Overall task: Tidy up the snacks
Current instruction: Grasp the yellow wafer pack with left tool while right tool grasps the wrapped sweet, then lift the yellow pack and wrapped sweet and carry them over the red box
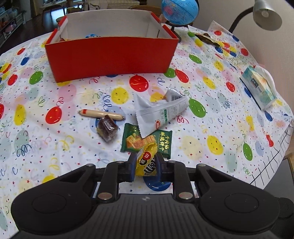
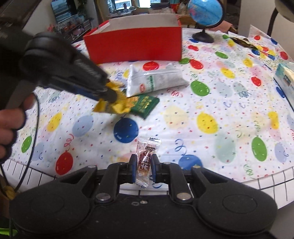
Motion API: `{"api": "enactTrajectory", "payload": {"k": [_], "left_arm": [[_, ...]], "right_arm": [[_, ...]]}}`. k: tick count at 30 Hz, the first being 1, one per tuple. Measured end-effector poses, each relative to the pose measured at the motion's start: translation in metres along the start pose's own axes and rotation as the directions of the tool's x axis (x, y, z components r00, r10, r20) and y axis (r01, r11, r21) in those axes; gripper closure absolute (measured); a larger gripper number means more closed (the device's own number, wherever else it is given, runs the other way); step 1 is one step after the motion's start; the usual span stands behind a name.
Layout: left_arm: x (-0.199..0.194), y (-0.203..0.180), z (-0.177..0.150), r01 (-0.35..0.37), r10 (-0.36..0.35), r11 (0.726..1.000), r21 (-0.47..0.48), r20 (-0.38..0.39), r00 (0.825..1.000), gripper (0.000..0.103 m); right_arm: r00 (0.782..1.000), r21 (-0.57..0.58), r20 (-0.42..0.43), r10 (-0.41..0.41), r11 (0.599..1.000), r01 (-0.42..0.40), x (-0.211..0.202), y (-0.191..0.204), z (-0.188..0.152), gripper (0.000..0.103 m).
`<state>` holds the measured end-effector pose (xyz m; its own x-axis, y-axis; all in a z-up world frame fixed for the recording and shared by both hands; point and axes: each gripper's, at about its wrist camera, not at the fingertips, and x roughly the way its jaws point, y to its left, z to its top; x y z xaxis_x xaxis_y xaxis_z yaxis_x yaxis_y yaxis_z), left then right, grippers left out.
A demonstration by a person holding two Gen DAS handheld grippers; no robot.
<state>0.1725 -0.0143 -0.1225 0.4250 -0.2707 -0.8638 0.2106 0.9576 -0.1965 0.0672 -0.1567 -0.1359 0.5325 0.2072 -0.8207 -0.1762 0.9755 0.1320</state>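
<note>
Nearest us, the right tongs point(image 2: 144, 168) are clamped on a small clear candy sachet point(image 2: 146, 161), lifted off the counter point(image 2: 211, 147) w/ its top sticking up past the tips. The left tongs point(image 1: 146, 165) pinch a yellow snack pack point(image 1: 147, 163) by its middle — in the right view it hangs crumpled under them, clear of the cloth. Both grips look set for carrying, prob. to the red box point(image 1: 110, 57) at the far side.

Just beyond: a green biscuit pack point(image 1: 147, 141) partly under a white pouch point(image 1: 161, 110), then a wrapped dark sweet point(image 1: 107, 128) touching a sausage stick point(image 1: 101, 114); all await pickup.

Far back, the box stands open — its front wall hides most of the inside, only a bit of blue & some wrapper edges show. Can't tell what's in there. A globe point(image 1: 180, 11) sits behind it, cut off at the top.
</note>
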Motion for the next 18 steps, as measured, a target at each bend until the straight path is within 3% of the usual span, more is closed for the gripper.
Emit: {"api": "enactTrajectory", "payload": {"k": [8,18], "left_arm": [[-0.008,0.014,-0.002,-0.020,0.020,0.999,-0.038,-0.006,1.000,0.088],[0.004,0.032,-0.013,-0.002,-0.005,0.995,-0.101,-0.071,0.997,0.088]], "right_arm": [[0.999,0.021,0.042,-0.011,1.000,0.011,0.000,-0.007,0.012,0.089],[1.000,0.024,0.017,0.007,1.000,-0.007,0.006,-0.002,0.009,0.089]]}}
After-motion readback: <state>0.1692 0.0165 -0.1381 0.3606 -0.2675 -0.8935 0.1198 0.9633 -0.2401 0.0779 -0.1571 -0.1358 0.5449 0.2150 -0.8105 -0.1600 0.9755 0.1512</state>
